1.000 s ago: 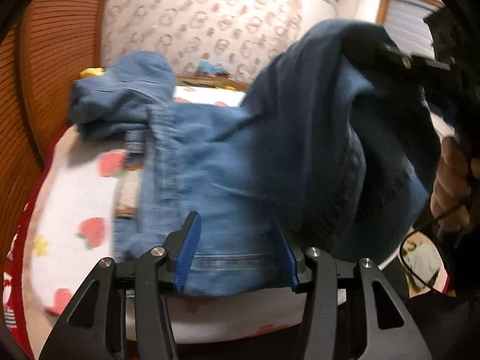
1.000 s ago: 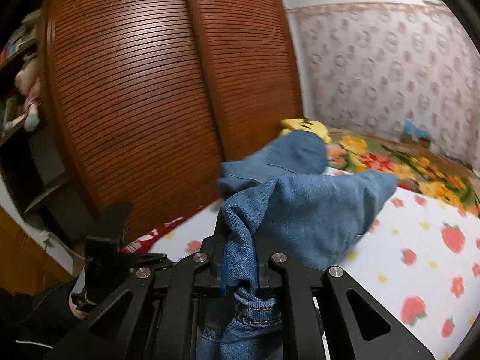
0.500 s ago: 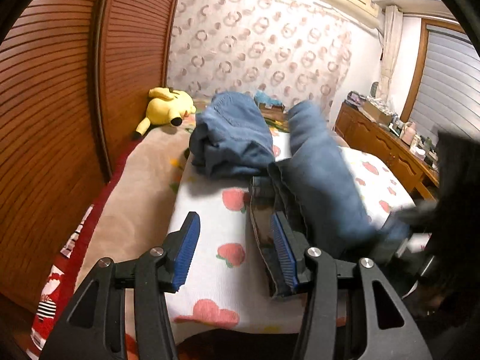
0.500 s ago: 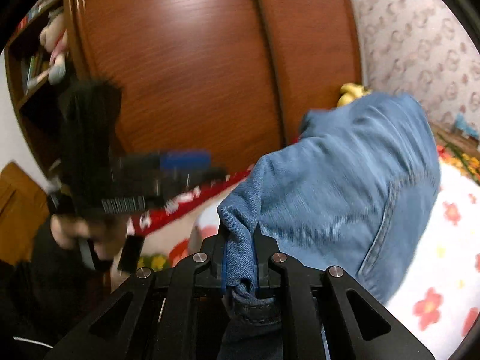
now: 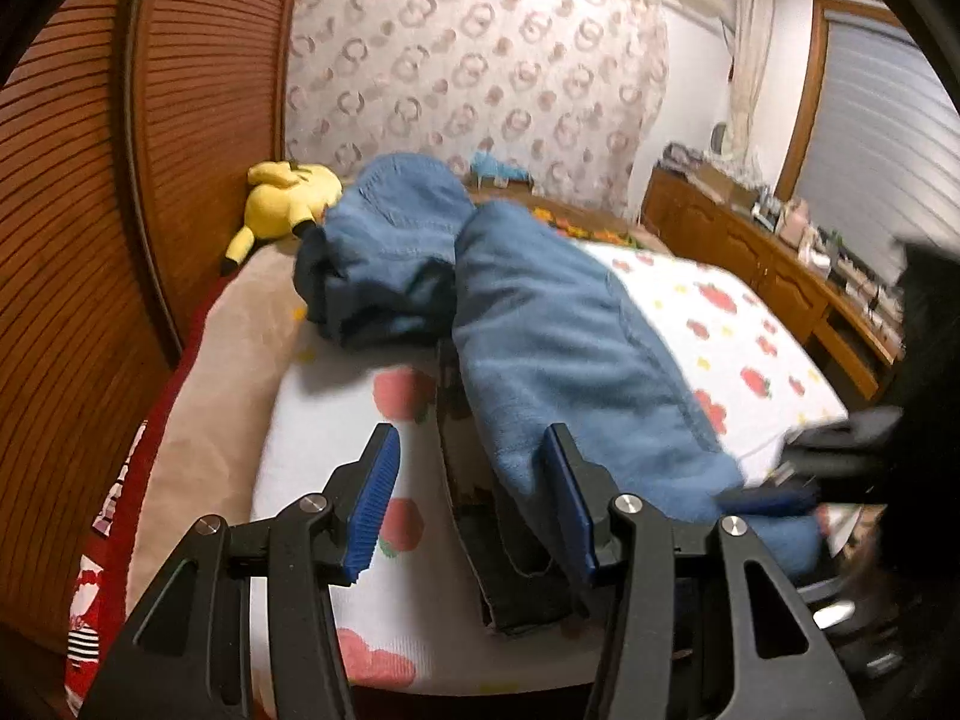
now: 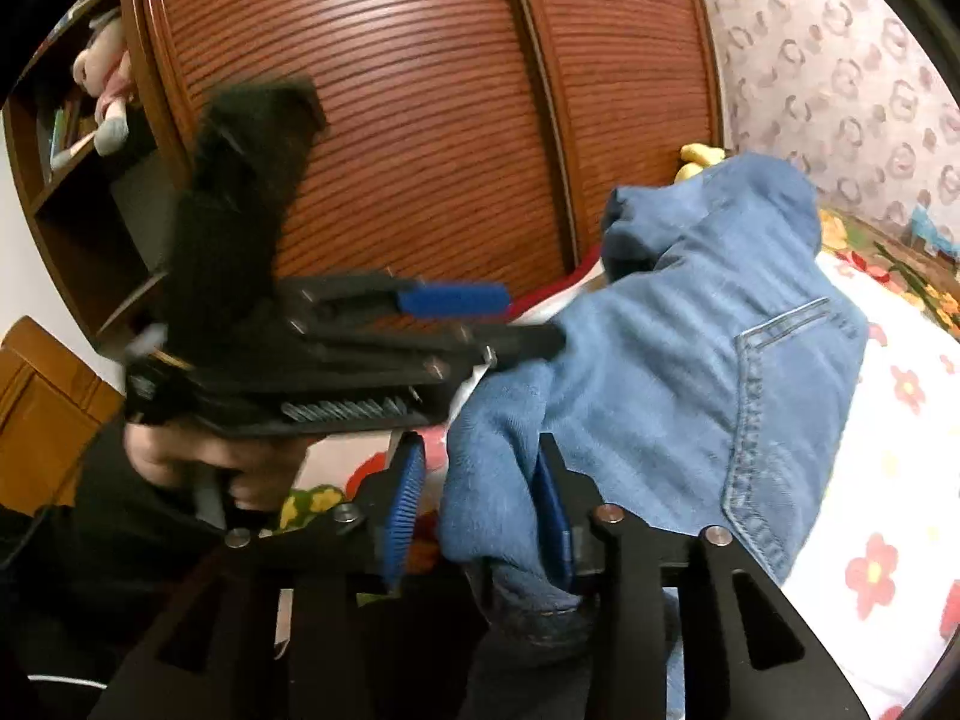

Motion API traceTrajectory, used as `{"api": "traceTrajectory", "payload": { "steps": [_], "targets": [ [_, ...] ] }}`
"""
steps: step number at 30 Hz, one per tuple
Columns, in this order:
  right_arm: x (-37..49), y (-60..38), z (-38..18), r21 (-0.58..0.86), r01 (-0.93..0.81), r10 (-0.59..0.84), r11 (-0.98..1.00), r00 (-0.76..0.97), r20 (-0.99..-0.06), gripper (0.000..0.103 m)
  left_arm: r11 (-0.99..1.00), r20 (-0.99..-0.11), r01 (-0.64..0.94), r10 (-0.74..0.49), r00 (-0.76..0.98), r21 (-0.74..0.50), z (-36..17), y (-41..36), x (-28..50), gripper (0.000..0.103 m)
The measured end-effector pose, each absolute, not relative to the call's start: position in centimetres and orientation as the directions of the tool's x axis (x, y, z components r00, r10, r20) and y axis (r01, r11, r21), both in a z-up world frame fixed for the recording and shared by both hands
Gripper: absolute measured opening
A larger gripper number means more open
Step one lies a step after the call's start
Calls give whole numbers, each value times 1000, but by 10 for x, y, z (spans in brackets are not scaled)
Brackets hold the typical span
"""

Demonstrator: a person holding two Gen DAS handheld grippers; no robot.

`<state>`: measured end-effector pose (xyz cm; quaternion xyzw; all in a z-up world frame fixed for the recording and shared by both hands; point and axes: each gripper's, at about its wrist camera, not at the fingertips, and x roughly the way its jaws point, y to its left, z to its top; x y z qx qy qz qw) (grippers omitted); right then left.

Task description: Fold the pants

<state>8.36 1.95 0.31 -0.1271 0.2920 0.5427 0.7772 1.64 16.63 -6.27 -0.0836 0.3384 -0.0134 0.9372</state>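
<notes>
Blue denim pants (image 5: 558, 348) lie in a long folded bundle on the strawberry-print bed sheet (image 5: 324, 414), with a bunched heap at the far end. My left gripper (image 5: 474, 498) is open at the near end; its right finger touches the denim, and its left finger is over bare sheet. In the right wrist view the pants (image 6: 690, 360) show a back pocket. My right gripper (image 6: 480, 504) is open, with a fold of denim loose between its blue pads (image 6: 399, 510). The left gripper (image 6: 456, 324) appears there, blurred, to the left of the pants.
A yellow plush toy (image 5: 282, 204) lies at the head of the bed beside the slatted wooden wardrobe (image 6: 390, 120). A wooden dresser (image 5: 774, 276) with clutter runs along the right side. A shelf with a plush (image 6: 108, 96) stands left of the wardrobe.
My right gripper has opened and released the denim it held. The pants have been swung over and laid down on the bed. My left gripper stayed open and pulled back to the near end.
</notes>
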Motion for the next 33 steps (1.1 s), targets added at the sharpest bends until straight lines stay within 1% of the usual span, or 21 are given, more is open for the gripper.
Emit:
{"api": "traceTrajectory", "payload": {
  "steps": [2, 5, 7, 21, 25, 29, 31, 33],
  "targets": [
    [83, 16, 4, 103, -916, 755, 389, 253, -605, 42, 985, -643, -40, -77, 762, -166, -66, 168, 16, 51],
    [82, 4, 11, 95, -908, 759, 408, 279, -589, 45, 990, -670, -72, -29, 741, -122, -74, 169, 18, 51],
    [79, -7, 14, 84, -902, 755, 424, 301, -582, 47, 988, -676, -76, -36, 736, -135, -77, 173, 19, 51],
    [78, -44, 37, 40, -842, 719, 538, 433, -544, 51, 990, -695, -79, -26, 719, -119, -85, 173, 19, 51],
    [86, -40, 31, 17, -815, 686, 579, 476, -551, 54, 988, -694, -87, -27, 719, -128, -85, 177, 17, 51],
    [98, -32, 20, 31, -799, 670, 601, 481, -566, 56, 988, -673, -81, -29, 739, -131, -75, 180, 14, 51],
    [106, -29, 17, 44, -791, 665, 610, 481, -571, 60, 986, -659, -77, -38, 751, -145, -67, 184, 14, 54],
    [115, -26, 13, 62, -784, 665, 617, 478, -574, 62, 986, -647, -76, -39, 762, -150, -60, 188, 16, 70]
  ]
}}
